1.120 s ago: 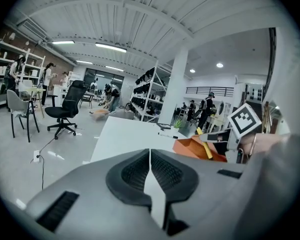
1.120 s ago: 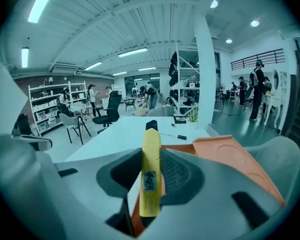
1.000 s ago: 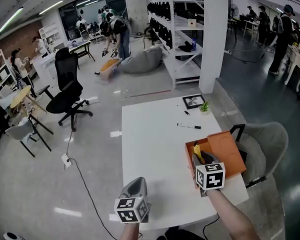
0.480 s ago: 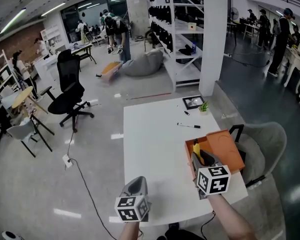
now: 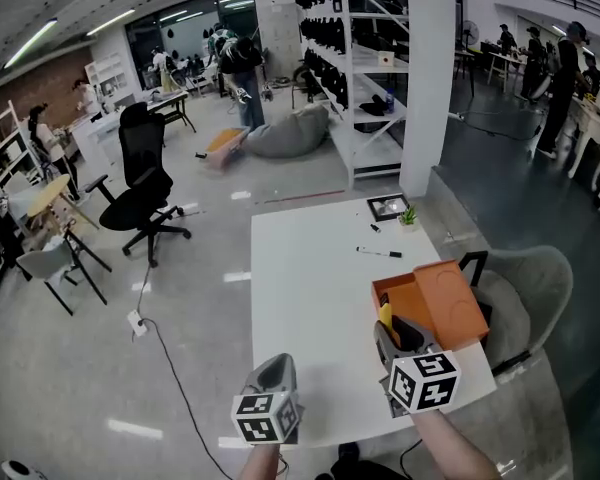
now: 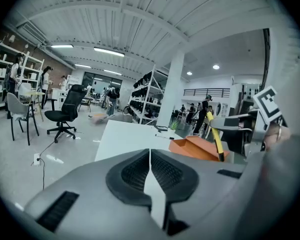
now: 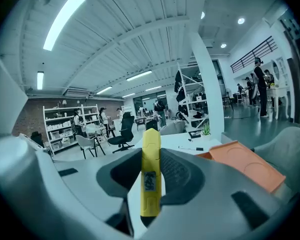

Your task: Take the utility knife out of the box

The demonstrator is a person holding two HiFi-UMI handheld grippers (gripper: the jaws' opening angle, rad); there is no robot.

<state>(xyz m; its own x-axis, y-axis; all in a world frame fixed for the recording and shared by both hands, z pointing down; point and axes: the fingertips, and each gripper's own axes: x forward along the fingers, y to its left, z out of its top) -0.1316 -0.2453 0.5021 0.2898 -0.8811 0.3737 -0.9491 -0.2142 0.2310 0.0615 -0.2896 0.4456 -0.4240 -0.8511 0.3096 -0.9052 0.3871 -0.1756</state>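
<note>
Ideally, the utility knife (image 7: pixel 151 176) clamped in the right gripper (image 7: pixel 152 156) is raised clear of the box (image 5: pixel 452 306), the left gripper (image 6: pixel 150 170) closed empty.

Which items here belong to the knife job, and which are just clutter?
Job: utility knife, gripped in the right tongs; orange box.
Clutter: black pen, small potted plant, picture frame, all farther up the table.
</note>
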